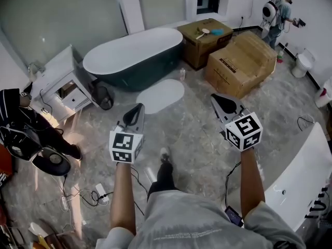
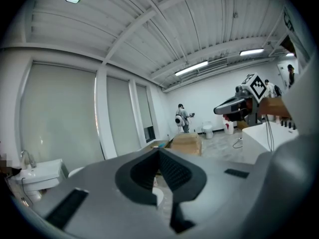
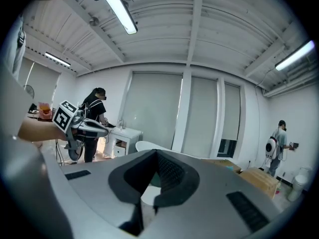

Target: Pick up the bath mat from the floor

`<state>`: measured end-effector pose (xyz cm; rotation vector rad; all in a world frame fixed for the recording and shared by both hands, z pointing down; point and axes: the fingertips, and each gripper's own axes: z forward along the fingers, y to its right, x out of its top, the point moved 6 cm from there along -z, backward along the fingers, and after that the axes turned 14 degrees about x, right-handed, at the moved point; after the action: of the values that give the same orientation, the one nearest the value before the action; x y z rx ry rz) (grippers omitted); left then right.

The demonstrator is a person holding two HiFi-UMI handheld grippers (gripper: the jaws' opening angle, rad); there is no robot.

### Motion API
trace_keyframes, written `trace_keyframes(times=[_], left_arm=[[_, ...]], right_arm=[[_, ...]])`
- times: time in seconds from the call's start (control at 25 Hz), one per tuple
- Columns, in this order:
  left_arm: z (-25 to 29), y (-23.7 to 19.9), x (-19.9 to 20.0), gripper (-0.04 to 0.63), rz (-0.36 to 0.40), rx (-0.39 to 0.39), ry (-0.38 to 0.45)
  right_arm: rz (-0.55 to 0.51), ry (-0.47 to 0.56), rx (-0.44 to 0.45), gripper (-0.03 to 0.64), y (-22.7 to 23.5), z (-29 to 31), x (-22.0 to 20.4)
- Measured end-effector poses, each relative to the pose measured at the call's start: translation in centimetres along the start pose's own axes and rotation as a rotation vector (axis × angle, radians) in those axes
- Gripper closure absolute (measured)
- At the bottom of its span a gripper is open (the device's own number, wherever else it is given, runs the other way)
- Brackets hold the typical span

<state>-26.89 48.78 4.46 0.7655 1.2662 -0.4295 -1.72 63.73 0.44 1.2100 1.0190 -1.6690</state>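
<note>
A white oval bath mat (image 1: 160,95) lies flat on the marbled floor in front of a dark freestanding bathtub (image 1: 136,57). In the head view my left gripper (image 1: 138,108) is held out at chest height, short of the mat's near edge, jaws shut and empty. My right gripper (image 1: 216,99) hovers to the right of the mat, also shut with nothing in it. A sliver of the white mat (image 2: 157,195) shows past the closed tips in the left gripper view, and again as a white patch of mat (image 3: 148,193) in the right gripper view.
Two cardboard boxes (image 1: 241,62) stand right of the tub. A white cabinet (image 1: 61,85) and a crouching person (image 1: 23,126) are at left. Another person (image 1: 275,14) works by a toilet (image 1: 302,63) at back right. Cables (image 1: 88,195) trail near my feet; a white tub (image 1: 301,175) is at right.
</note>
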Motion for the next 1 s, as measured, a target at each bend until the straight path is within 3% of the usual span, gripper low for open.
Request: trace_keyframes(times=[0.32, 0.6, 1.0], left_arm=[[14.9, -5.0, -2.7, 0.580, -0.022, -0.004, -0.031], [27.8, -11.8, -3.4, 0.580, -0.025, -0.007, -0.070], [38.7, -17.9, -6.6, 0.580, -0.087, 0.006, -0.141]], right_arm=[[0.011, -0.004, -0.039, 0.604, 10.7, 10.4, -0.5], [0.051, -0.023, 0.000, 0.604, 19.1, 22.4, 0.1], [0.067, -0.107, -0.001, 0.604, 26.3, 34.5, 0.4]])
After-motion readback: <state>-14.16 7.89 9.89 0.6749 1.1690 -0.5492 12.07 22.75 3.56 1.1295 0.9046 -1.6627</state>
